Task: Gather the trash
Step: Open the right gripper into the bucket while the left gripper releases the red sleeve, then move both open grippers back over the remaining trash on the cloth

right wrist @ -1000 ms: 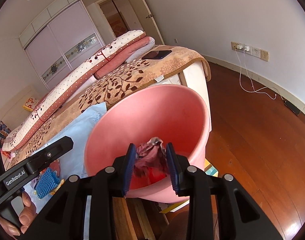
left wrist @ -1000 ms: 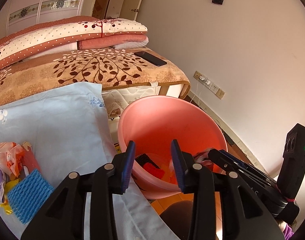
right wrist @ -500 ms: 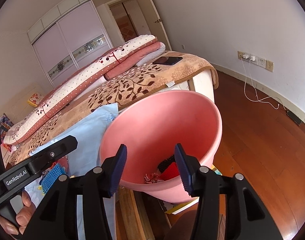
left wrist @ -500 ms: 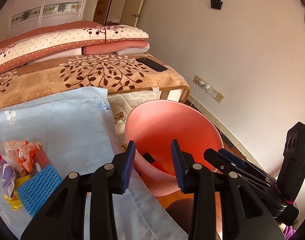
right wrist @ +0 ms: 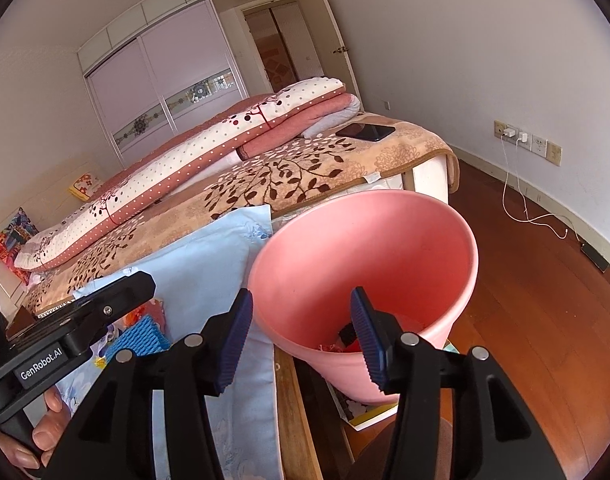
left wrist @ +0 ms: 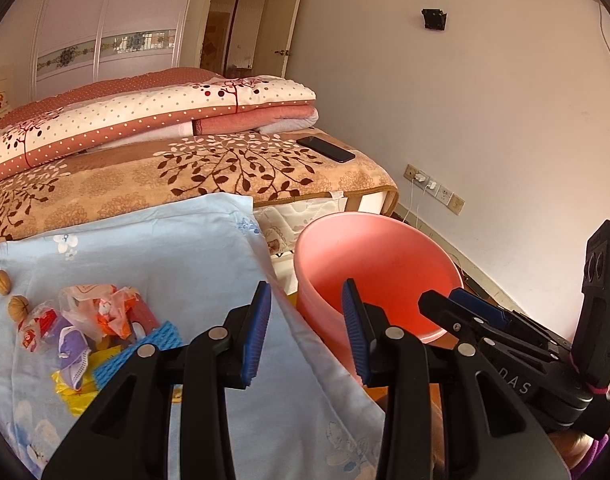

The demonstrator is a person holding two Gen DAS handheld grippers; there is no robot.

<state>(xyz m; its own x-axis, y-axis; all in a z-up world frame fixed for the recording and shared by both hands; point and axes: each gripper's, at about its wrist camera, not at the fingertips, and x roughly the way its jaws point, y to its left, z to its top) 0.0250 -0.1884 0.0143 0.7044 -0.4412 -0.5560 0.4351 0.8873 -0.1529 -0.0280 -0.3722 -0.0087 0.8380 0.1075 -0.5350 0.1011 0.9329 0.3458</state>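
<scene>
A pink bucket stands on the floor beside the bed; it also shows in the right wrist view, with trash scraps at its bottom. A pile of wrappers and a blue sponge cloth lie on the light blue sheet, with two walnuts to the left. My left gripper is open and empty above the sheet's edge, right of the pile. My right gripper is open and empty over the bucket's near rim. The right gripper also shows in the left wrist view.
A folded quilt and a black phone lie on the brown leaf blanket. Wall sockets with a cable are at the right. Wooden floor lies right of the bucket. The bed's wooden edge runs below the bucket.
The right gripper opened and dropped a crumpled scrap into the bucket. Both grippers have pulled back and risen, so the bucket looks smaller and the wrapper pile shows more.
</scene>
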